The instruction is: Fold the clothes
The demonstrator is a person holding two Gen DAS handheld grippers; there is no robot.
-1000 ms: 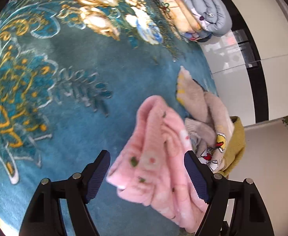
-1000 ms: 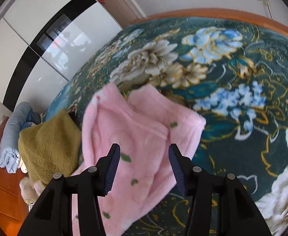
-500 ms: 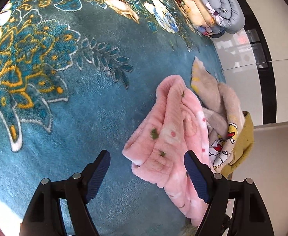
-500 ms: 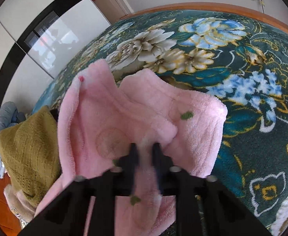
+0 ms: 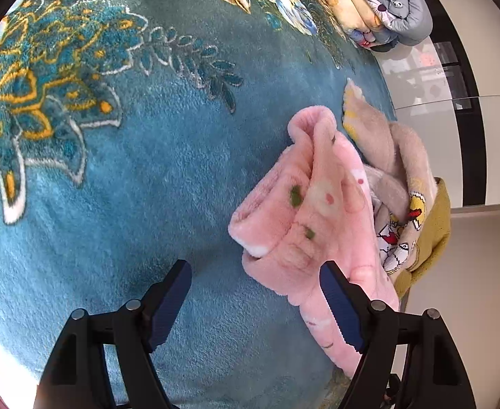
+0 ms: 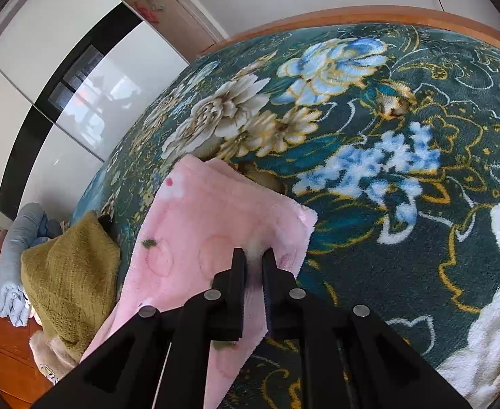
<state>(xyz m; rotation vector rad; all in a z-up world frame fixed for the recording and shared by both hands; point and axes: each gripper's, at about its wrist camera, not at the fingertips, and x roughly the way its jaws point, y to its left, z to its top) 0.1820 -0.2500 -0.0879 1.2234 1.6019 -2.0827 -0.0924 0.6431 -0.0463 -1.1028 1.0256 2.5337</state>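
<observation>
Teal floral bedspread [image 5: 147, 170] fills both views, the pink fleece garment [image 5: 318, 211] bunched at centre right of the left view. Right gripper [image 6: 254, 255] pinches its edge; left gripper [image 5: 255, 293] gapes wide, empty — best to grab the loose near corner [image 5: 250, 238] and pull taut before folding.

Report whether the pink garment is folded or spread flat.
Neither: the pink garment is bunched and draped, its rolled edges doubled over, pinched by the right tool.

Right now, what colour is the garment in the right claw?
Pink garment with small green spots, clearest in the left wrist view.
</observation>
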